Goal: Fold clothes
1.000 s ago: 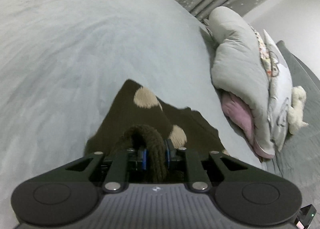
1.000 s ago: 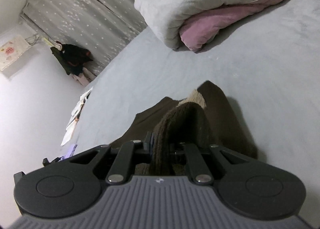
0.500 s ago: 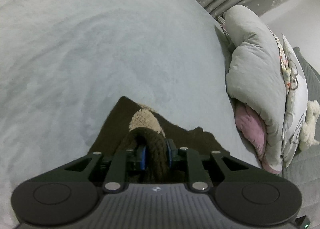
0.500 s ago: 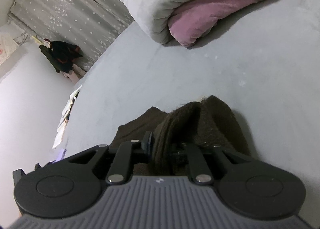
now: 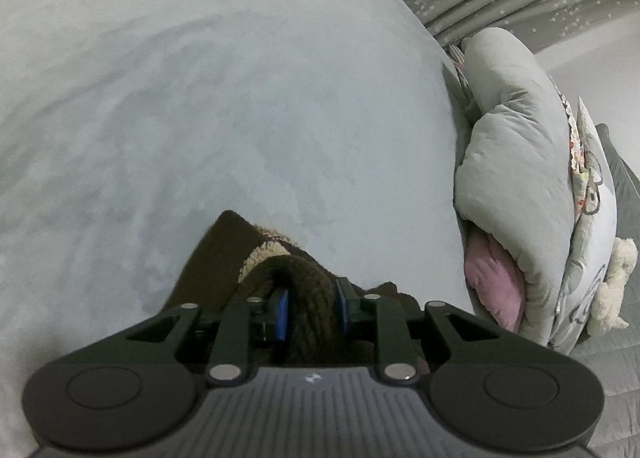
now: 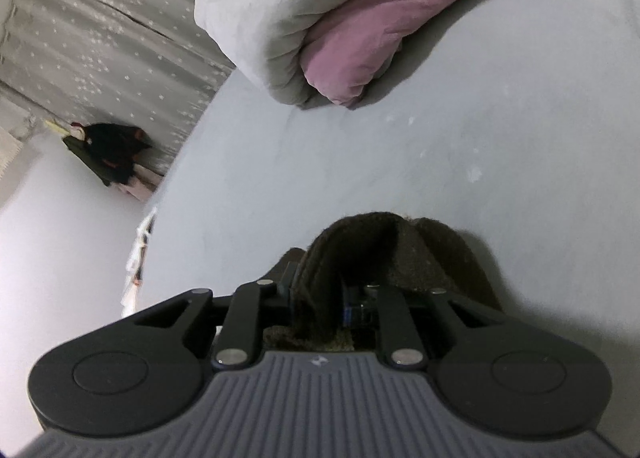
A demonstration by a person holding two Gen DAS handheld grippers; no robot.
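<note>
Two tongs each have a bunched fold of the same dark brown knit garment (image 5: 224, 258) between their pads, low over the grey bed (image 5: 200, 98). The left tongs (image 5: 310, 304) are opening: its blue pads (image 5: 282, 308) stand beside a thick ribbed roll, with a gap showing on the left side. The right tongs (image 6: 328, 302) are opening too, a flattened fold of the garment (image 6: 380, 242) hanging slack between the jaws and clear of the right pad. Just ahead of both, the rest of the garment lies on the bed, a tan patch (image 5: 262, 254) showing. Farther off sits a rolled grey and pink duvet (image 6: 304, 18), and beyond it a star-dotted curtain (image 6: 100, 38).
</note>
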